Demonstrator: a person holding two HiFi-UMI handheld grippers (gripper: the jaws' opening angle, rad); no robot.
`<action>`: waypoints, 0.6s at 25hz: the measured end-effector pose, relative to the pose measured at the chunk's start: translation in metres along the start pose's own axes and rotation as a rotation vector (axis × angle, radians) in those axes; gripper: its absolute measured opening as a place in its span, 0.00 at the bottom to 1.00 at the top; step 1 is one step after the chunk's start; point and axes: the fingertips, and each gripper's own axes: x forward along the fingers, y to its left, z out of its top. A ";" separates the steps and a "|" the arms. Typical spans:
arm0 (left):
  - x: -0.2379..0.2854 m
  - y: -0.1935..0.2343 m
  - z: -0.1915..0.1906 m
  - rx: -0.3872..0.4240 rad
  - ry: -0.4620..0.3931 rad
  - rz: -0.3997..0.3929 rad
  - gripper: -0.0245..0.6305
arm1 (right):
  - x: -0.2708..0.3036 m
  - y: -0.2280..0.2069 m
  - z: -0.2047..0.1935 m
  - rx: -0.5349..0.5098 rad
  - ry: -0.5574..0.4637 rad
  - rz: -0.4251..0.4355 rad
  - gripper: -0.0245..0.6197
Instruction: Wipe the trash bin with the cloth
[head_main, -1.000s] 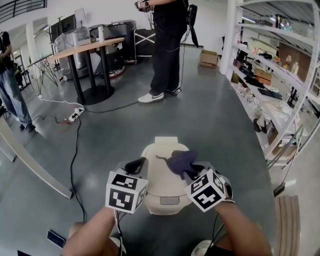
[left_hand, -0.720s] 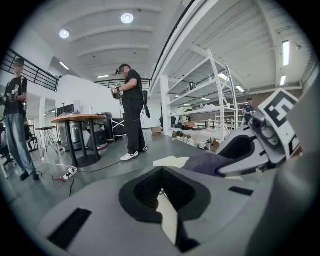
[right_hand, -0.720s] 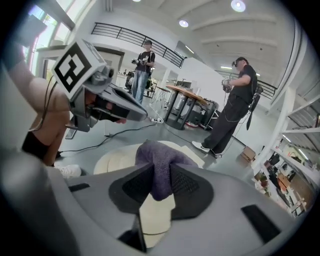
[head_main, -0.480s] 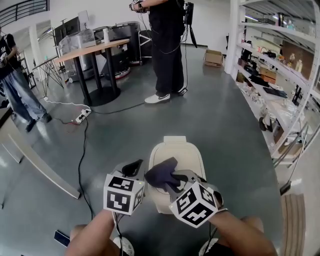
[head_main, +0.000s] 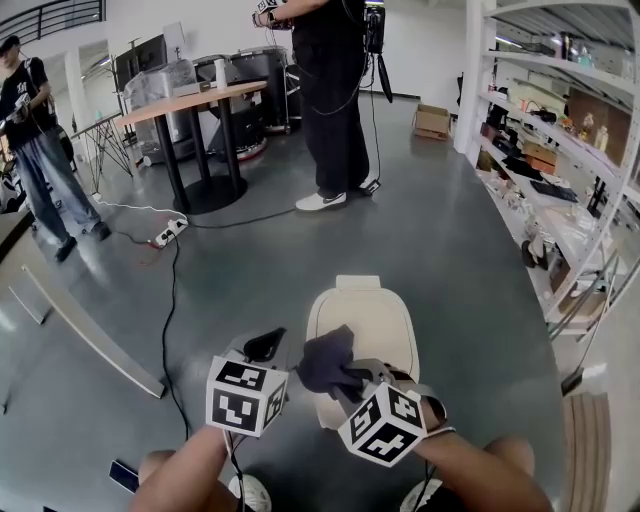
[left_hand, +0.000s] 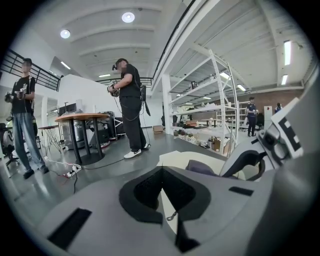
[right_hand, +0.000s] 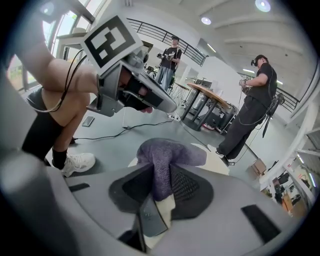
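Leftward and nearer goes the right gripper (head_main: 345, 378) since a second ago. The dark purple terry cloth (head_main: 320, 358) it carries was over the middle of the lid then, and now it lies on the lid's near left edge. The cream-white plastic trash bin with a rounded lid (head_main: 372, 315) stands on the grey polished floor (head_main: 250, 270), directly in front of the person. The right gripper view shows the jaws pinching a fold of the cloth, the rest bunched above them and draped onto the lid.

The left gripper (head_main: 262, 346) hovers just beside the bin's left flank, close to the cloth. Its jaws are pressed together at the tips with nothing between them, and the pale lid shows through the slit below.

Both bare forearms come up from the bottom of the head view and converge on the bin. The right forearm (head_main: 475, 468) slants in from the lower right, and the left forearm (head_main: 185, 468) from the lower left.
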 end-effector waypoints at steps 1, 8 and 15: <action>-0.001 0.000 0.000 -0.004 -0.003 -0.002 0.04 | 0.000 0.000 -0.001 0.000 0.000 -0.003 0.18; 0.001 -0.008 0.002 -0.007 -0.011 -0.020 0.04 | -0.009 -0.008 -0.017 0.039 0.001 -0.020 0.18; 0.006 -0.019 0.002 0.004 -0.006 -0.034 0.04 | -0.021 -0.019 -0.037 0.069 0.009 -0.045 0.18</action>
